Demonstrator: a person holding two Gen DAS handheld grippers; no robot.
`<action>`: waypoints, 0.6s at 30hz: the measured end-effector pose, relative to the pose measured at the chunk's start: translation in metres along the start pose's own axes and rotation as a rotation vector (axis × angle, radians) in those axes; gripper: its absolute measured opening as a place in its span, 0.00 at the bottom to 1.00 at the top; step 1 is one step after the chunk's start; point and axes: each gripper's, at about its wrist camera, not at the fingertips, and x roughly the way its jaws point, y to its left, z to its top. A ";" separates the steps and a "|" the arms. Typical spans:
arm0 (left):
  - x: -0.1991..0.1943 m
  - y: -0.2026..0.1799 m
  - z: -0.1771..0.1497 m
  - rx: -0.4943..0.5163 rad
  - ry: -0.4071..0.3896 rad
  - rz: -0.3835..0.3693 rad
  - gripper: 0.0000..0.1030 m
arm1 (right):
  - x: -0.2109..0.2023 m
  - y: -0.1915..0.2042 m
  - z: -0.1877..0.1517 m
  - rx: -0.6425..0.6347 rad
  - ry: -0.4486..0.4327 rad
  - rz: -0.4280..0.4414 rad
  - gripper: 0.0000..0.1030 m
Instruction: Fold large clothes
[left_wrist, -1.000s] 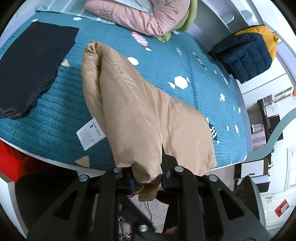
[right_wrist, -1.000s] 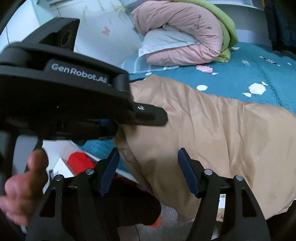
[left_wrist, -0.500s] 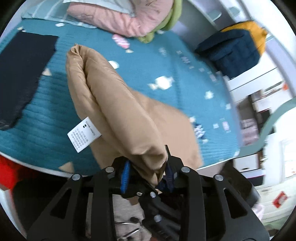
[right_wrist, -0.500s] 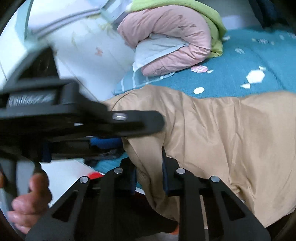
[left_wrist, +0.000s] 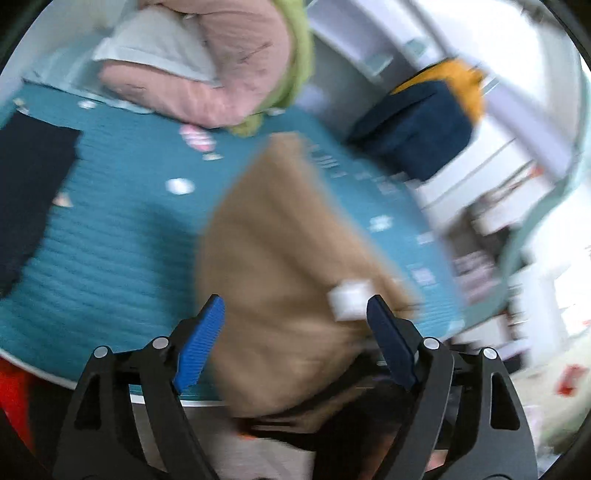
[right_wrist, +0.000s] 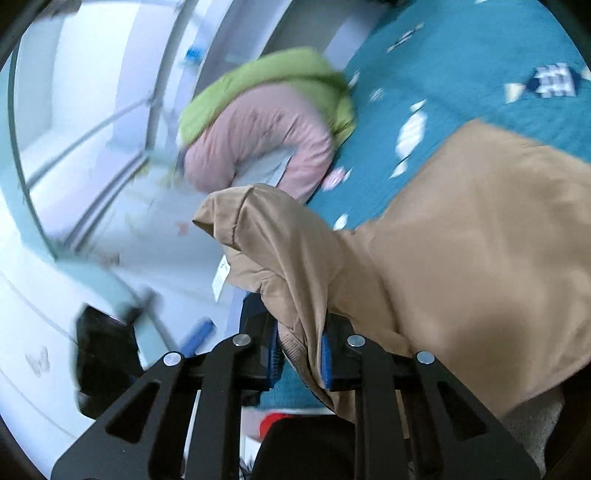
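A large tan garment (left_wrist: 280, 266) lies across the teal bedspread (left_wrist: 110, 236) and hangs over its near edge, with a white care label (left_wrist: 349, 301) showing. My left gripper (left_wrist: 295, 343) hovers above it with its jaws opening wide; the cloth lies below and beyond them, untouched by the pads. The picture is blurred. In the right wrist view my right gripper (right_wrist: 299, 356) is shut on a bunched edge of the tan garment (right_wrist: 461, 251), which rises over the fingers and trails away to the right onto the bed.
A pink and green rolled duvet (left_wrist: 229, 62) sits at the head of the bed. A dark folded garment (left_wrist: 29, 177) lies on the left of the bedspread. A navy and yellow jacket (left_wrist: 424, 122) rests beyond the bed. White cabinets (right_wrist: 74, 147) line the wall.
My left gripper let go of the tan cloth and spread wide. My right gripper closed on the same bunched edge, then swung sideways and rolled, pulling the cloth with it.
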 end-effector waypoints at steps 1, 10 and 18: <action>0.008 0.000 -0.003 0.010 0.011 0.041 0.78 | -0.007 -0.007 0.003 0.015 -0.020 -0.012 0.16; 0.098 0.001 -0.053 0.038 0.210 0.205 0.78 | -0.039 -0.061 0.013 0.127 -0.099 -0.178 0.16; 0.152 -0.011 -0.069 0.092 0.287 0.264 0.81 | -0.056 -0.084 0.018 0.193 -0.094 -0.306 0.23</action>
